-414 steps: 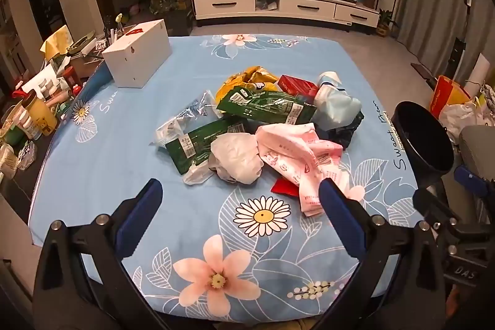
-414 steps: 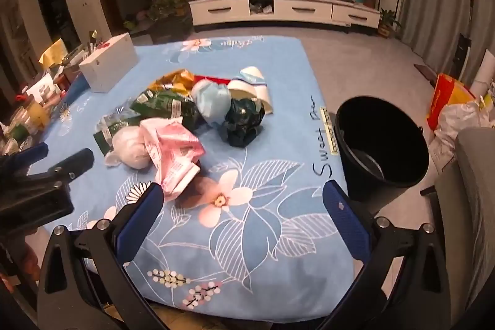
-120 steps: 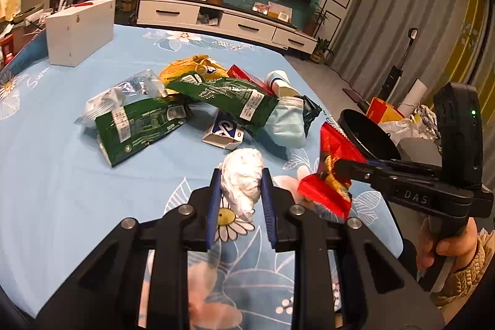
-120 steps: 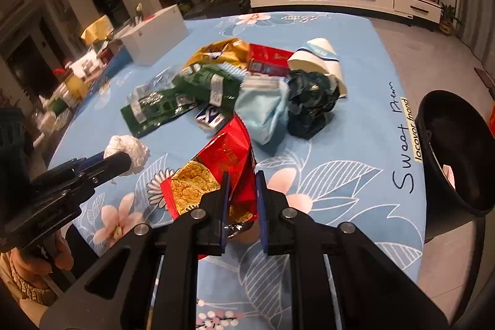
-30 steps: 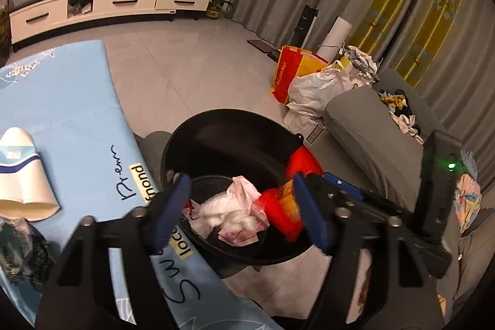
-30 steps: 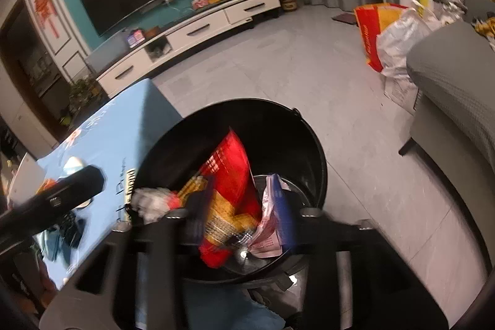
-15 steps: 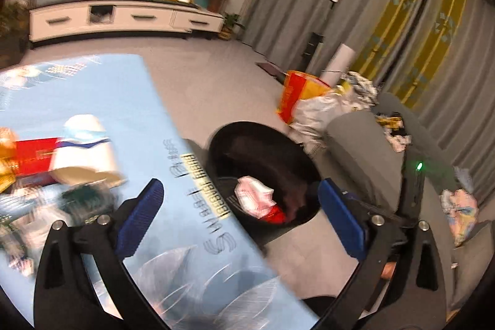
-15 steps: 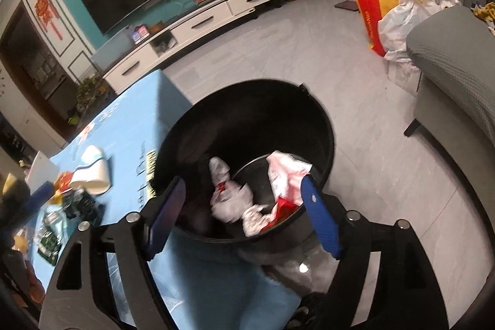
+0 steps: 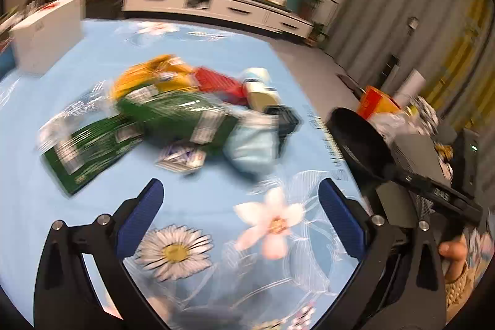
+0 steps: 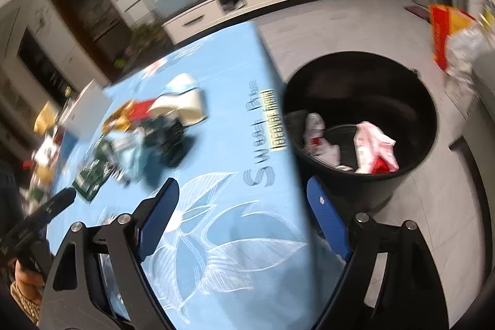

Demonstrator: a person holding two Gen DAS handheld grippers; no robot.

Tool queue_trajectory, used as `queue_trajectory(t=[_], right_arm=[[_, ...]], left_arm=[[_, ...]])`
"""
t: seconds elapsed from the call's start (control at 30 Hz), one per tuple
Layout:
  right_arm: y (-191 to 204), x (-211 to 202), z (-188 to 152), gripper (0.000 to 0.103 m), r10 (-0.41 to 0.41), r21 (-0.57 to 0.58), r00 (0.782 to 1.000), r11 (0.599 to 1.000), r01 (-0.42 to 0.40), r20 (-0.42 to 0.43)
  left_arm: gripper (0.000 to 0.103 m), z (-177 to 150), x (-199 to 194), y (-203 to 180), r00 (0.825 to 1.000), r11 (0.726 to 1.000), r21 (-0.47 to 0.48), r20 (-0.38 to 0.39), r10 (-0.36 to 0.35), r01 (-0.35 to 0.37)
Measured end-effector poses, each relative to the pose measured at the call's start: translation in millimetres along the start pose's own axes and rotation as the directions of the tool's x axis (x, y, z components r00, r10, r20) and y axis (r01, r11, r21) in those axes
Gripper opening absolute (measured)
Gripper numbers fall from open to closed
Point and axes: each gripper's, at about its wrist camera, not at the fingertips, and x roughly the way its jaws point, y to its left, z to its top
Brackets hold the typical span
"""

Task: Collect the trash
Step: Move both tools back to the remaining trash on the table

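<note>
A heap of trash lies on the blue flowered tablecloth [image 9: 92, 200]: green wrappers [image 9: 173, 116], a yellow bag [image 9: 151, 73], a red pack [image 9: 219, 82], a paper cup [image 9: 260, 88], a pale blue mask [image 9: 250, 144] and a small white-blue packet [image 9: 182, 156]. My left gripper [image 9: 241, 206] is open and empty above the cloth, short of the heap. The black bin [image 10: 362, 113] stands off the table's right edge with pink, white and red trash [image 10: 371, 150] in it. My right gripper [image 10: 241, 206] is open and empty over the table edge beside the bin.
A white box [image 9: 46, 33] stands at the table's far left. A white TV cabinet [image 9: 216, 8] is behind. Bags [image 10: 454, 36] lie on the floor by a grey sofa [image 10: 482, 88]. The right gripper's handle [image 9: 433, 194] shows in the left wrist view.
Both grippers have swung left from the bin toward the table, open and empty. The heap has come back into the left wrist view. The red pack and white wad stay in the bin.
</note>
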Motion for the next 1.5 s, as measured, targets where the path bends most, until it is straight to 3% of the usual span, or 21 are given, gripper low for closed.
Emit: queue_trajectory(t=[0.2,0.5,0.73,1.17,1.33,1.4,1.5], right_arm=[[41,14,-7,0.083,0.029,-0.067,0.998,0.997,-0.032,-0.049],[69,37,-7,0.083,0.063,-0.096,0.993,0.993,-0.073,-0.099],[70,58,11,0.083,0.187,0.024,0.979,0.982,-0.186,-0.084],[62,101,47,0.083,0.266,0.164,0.962,0.953,-0.254,-0.054],[62,115,49,0.083,0.268,0.177,0.961,0.951,-0.252,-0.070],[62,119,49,0.082,0.278,0.186,0.958,0.947,-0.260,-0.077],[62,119,49,0.068,0.282,0.178,0.956,0.948,-0.265,-0.077]], left_arm=[[0.100,-18,-11,34,1.000,0.995,-0.099,-0.009,0.013,-0.014],[0.100,-22,-14,61,0.998,0.976,-0.211,0.026,-0.056,0.061],[0.100,-2,10,69,0.993,0.944,-0.310,0.059,-0.103,0.117],[0.099,42,60,82,0.988,0.893,-0.426,0.103,-0.111,0.145],[0.085,49,76,89,0.990,0.884,-0.448,0.087,-0.109,0.137],[0.066,51,82,91,0.989,0.882,-0.448,0.076,-0.124,0.145],[0.054,52,84,93,0.989,0.882,-0.449,0.078,-0.124,0.146]])
